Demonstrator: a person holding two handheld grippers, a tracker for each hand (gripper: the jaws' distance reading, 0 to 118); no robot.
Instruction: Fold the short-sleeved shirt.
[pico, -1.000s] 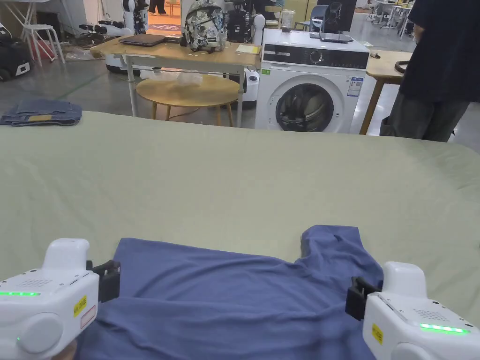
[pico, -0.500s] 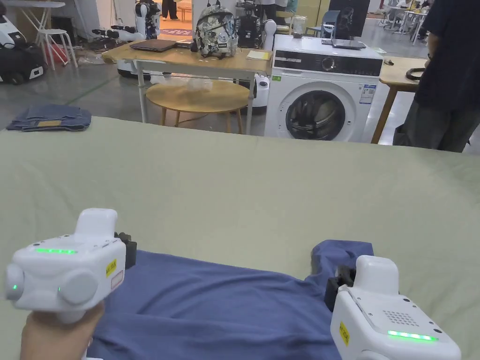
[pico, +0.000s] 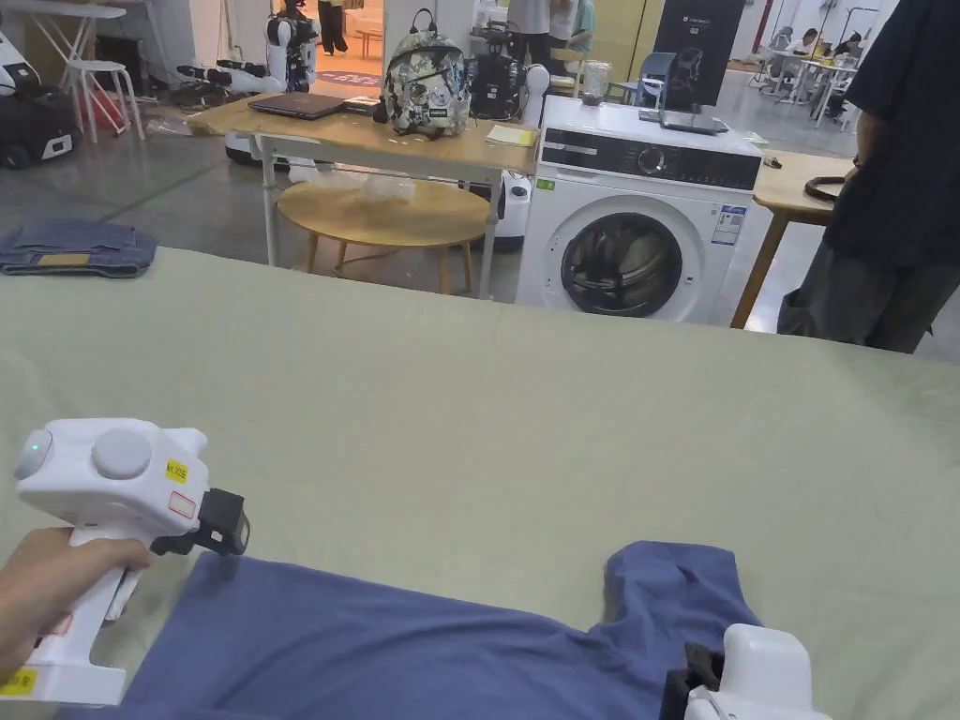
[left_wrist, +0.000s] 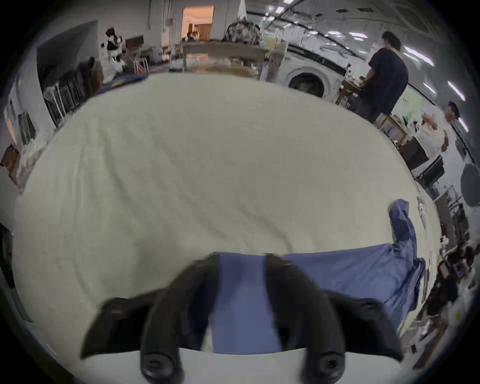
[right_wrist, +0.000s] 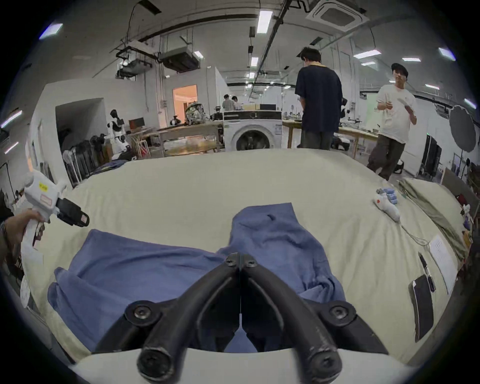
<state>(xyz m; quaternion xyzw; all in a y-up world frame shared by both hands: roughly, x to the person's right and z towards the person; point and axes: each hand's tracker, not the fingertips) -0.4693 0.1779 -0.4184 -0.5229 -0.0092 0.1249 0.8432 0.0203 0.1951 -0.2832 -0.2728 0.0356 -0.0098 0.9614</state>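
One shirt (pico: 394, 637), apparently two grippers.

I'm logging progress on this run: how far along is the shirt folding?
Early. Done: the blue shirt lies spread on the green sheet, one sleeve still rumpled and sticking out. In hand: the left gripper is open at the shirt's far corner; the right gripper has its jaws closed near the sleeve, though a grip on cloth isn't clear. Left: no fold is visible, so sleeves and body remain.
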